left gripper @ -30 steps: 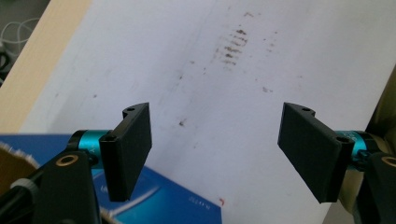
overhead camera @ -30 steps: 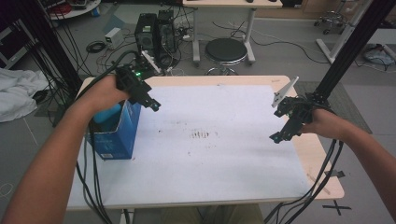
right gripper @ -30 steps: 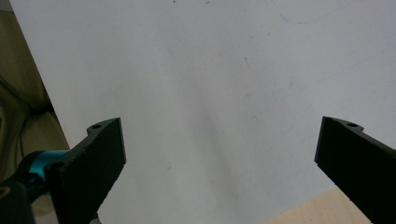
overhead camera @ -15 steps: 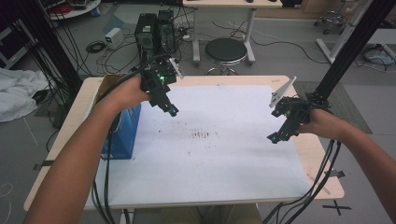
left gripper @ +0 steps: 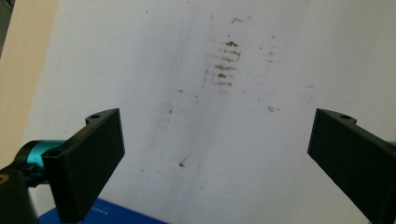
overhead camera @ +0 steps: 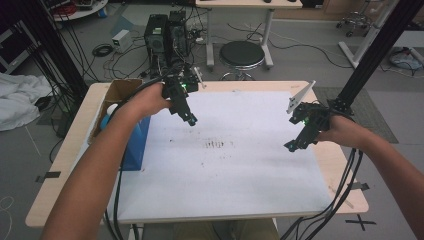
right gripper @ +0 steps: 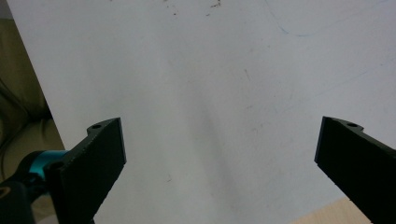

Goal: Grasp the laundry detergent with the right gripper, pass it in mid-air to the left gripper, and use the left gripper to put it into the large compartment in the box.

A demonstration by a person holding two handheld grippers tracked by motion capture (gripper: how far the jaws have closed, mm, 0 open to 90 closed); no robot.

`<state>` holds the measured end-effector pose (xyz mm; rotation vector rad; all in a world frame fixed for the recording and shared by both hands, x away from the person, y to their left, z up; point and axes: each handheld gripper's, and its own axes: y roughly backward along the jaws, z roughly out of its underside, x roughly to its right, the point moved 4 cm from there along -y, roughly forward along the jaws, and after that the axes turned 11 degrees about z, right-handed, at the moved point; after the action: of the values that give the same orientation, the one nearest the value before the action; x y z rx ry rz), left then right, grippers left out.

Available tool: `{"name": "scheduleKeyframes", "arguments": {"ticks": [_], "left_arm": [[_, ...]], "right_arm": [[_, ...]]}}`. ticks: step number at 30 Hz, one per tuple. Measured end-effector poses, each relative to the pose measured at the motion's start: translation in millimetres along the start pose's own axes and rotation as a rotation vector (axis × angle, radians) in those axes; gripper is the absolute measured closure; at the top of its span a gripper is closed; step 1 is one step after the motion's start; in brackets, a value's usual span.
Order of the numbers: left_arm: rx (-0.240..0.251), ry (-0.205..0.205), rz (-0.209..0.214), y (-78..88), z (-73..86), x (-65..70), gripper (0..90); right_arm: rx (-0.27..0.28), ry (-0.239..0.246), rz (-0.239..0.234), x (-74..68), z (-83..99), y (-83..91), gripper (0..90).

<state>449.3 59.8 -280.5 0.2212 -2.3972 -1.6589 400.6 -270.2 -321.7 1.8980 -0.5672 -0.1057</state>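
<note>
My left gripper hangs over the far left part of the white sheet, just right of a blue box. Its jaws have just been opening and now stand wide apart with nothing between them; in the left gripper view they frame bare sheet and a patch of dark smudges. Near the sheet's right edge my right gripper points down. It is open and empty in the right gripper view.
The blue box has an open cardboard top, and a pale blue and white object sticks up inside it. The wooden table rims the sheet. Cables trail from both grippers off the near edge. A stool and computer cases stand behind the table.
My left hand has moved right, from above the blue box to over the sheet, and dipped a little. The right hand has stayed put.
</note>
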Motion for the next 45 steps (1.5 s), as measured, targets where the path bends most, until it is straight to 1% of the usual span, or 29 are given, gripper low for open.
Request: {"name": "scheduleKeyframes", "arguments": {"ticks": [2,3,4,5,6,9,10,14,16,18,19,22,25,26,35,45], "left_arm": [[-0.002,-0.001,-0.004,-3.0,-3.0,0.0,3.8],[-0.004,0.007,-0.017,-4.2,-4.1,-0.6,3.9],[-0.005,0.017,-0.021,-5.1,-5.1,-1.2,3.9],[0.000,0.025,-0.019,-6.0,-5.9,-1.5,3.9],[0.000,0.025,-0.016,-6.0,-6.6,-1.3,3.8],[0.019,-0.003,0.002,-5.0,-8.6,2.2,3.9],[0.025,-0.004,0.002,-4.7,-9.2,3.2,3.9],[0.014,0.002,-0.013,-4.6,-10.7,3.3,3.9],[0.014,0.006,-0.011,-5.4,-11.4,3.0,3.9],[0.006,0.013,-0.023,-7.3,-11.8,2.8,3.8],[0.008,0.014,-0.019,-8.4,-11.9,3.3,3.9],[-0.003,-0.003,-0.008,-11.3,-12.3,4.3,3.9],[-0.002,-0.001,-0.005,-12.9,-12.8,4.3,3.9],[-0.003,-0.004,0.002,-14.0,-13.4,4.4,3.9],[0.000,-0.022,0.018,-16.7,-13.2,6.4,3.9],[0.014,-0.023,0.009,-13.1,-9.4,7.9,3.9]], "right_arm": [[-0.003,-0.003,0.000,0.5,0.1,-0.2,0.9],[-0.002,-0.004,0.000,2.0,0.0,-0.9,0.9],[0.001,-0.007,0.001,2.4,-0.2,-1.1,0.9],[0.003,-0.008,-0.002,2.7,-0.3,-1.1,0.9],[0.004,-0.006,-0.001,3.3,-0.3,-1.2,0.9],[0.005,-0.012,0.001,3.9,-0.5,-1.4,0.9],[0.007,-0.009,0.000,4.3,-0.7,-1.5,0.9],[0.008,-0.013,0.003,4.4,-1.9,-2.0,0.9],[0.009,-0.011,0.003,4.0,-2.3,-2.1,0.9],[0.007,-0.011,0.003,3.9,-2.4,-2.3,0.9],[0.006,-0.010,0.005,4.2,-2.4,-2.5,0.9],[0.004,-0.014,0.002,4.2,-3.4,-2.3,0.9],[0.004,-0.013,0.003,3.9,-4.0,-3.0,0.9],[0.002,-0.012,0.002,3.7,-4.1,-3.3,0.9],[0.001,-0.001,0.001,3.5,-5.1,-5.1,0.9],[0.001,0.003,0.002,2.1,-5.5,-4.7,0.9]]}}
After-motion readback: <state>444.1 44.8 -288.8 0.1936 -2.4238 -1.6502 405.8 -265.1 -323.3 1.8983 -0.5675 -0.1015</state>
